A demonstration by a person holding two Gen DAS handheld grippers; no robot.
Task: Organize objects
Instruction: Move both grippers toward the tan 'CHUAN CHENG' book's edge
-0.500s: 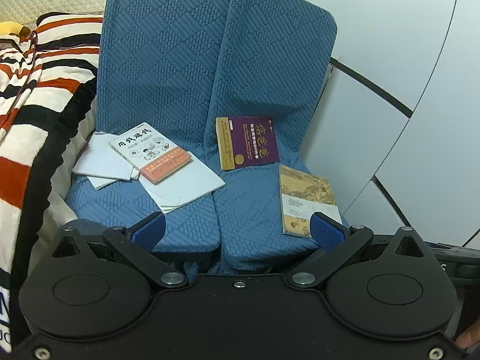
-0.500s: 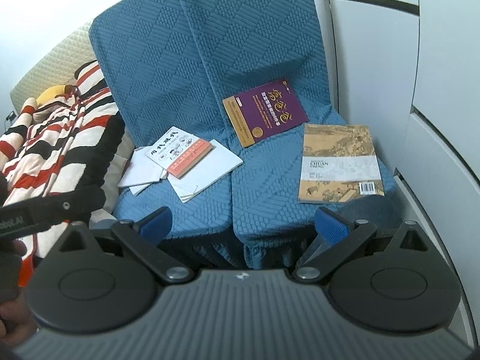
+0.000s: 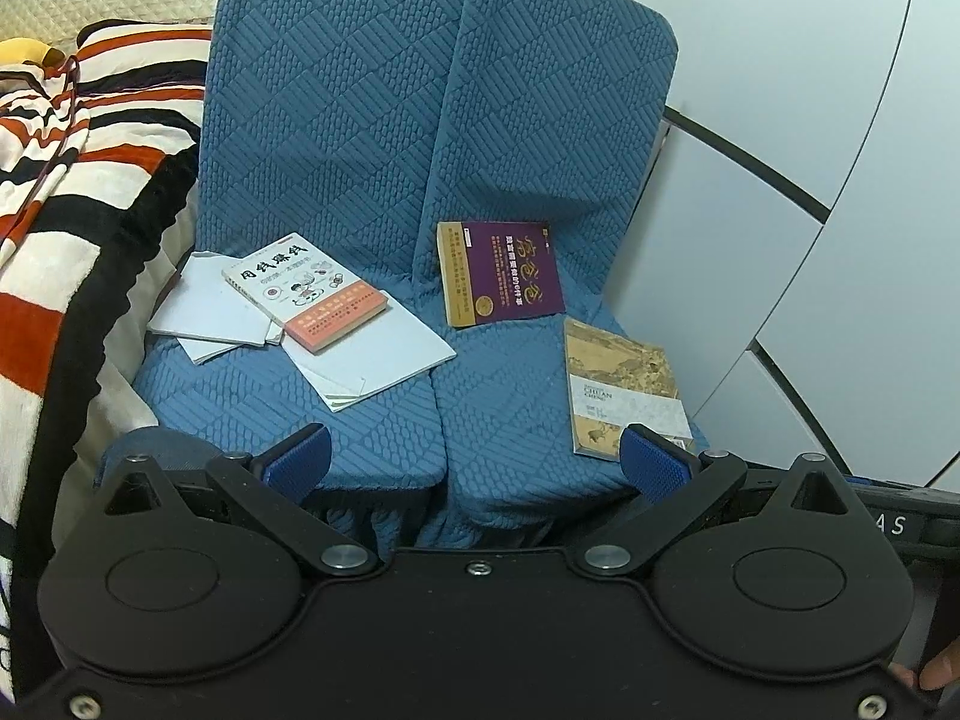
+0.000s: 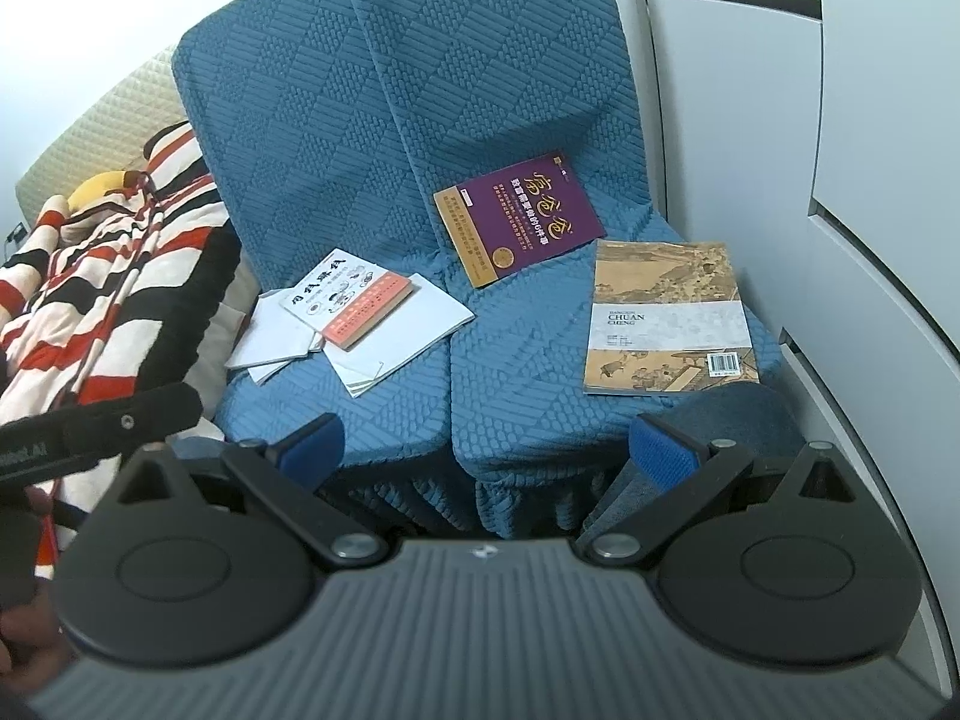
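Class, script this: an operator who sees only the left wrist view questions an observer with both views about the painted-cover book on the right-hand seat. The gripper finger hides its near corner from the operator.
Operator: What is at the book's hidden near corner?
Observer: The book carries a white barcode label there.
Operator: Is the right gripper free to take it?
Observer: Yes. The right gripper is open and empty, short of the book.
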